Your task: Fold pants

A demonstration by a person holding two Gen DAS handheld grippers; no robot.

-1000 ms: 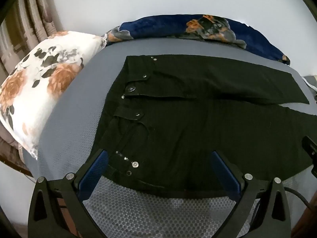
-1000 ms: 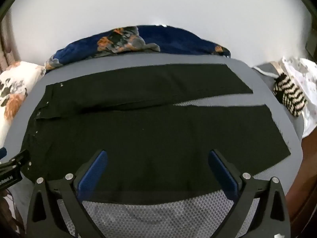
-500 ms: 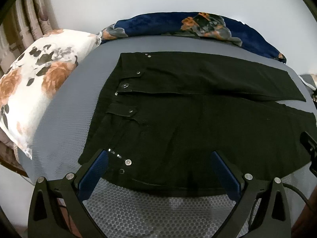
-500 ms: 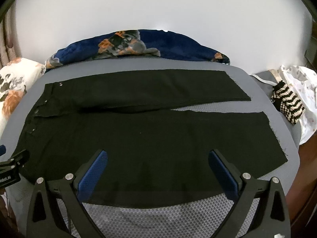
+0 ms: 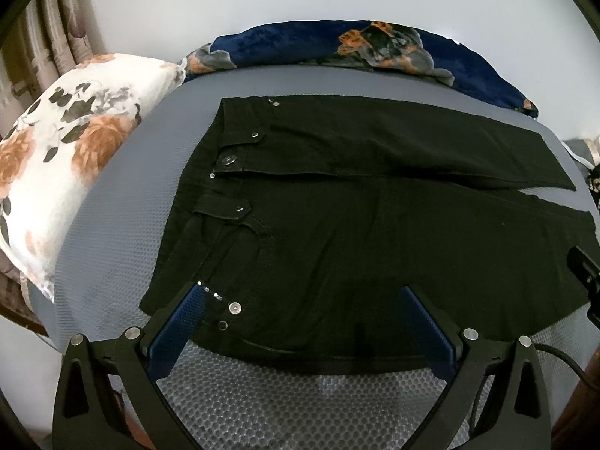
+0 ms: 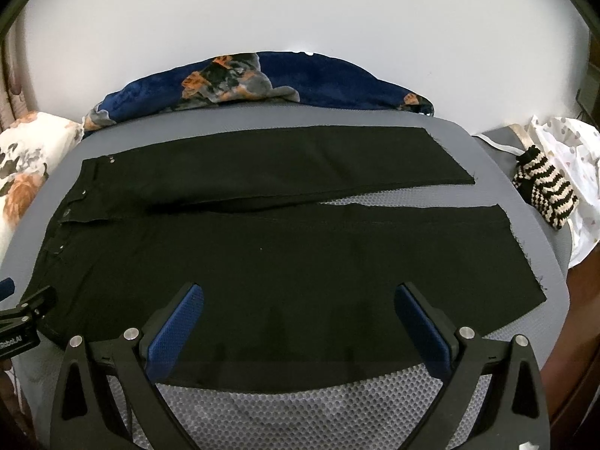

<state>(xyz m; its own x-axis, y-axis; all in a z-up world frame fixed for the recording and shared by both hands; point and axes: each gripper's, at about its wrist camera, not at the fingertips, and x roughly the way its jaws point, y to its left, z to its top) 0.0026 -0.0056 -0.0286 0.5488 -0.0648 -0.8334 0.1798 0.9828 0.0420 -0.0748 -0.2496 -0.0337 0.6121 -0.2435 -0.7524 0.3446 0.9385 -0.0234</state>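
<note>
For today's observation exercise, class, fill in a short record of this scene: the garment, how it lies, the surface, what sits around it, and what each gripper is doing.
garment: black pants
layout: spread flat, legs side by side, not yet folded
waistband: toward the floral pillow
surface: grey mat
behind: blue floral blanket
at leg end: striped knit item, white dotted cloth
left gripper: open, at the near edge by the waist
right gripper: open, at the near edge of the near leg
</note>
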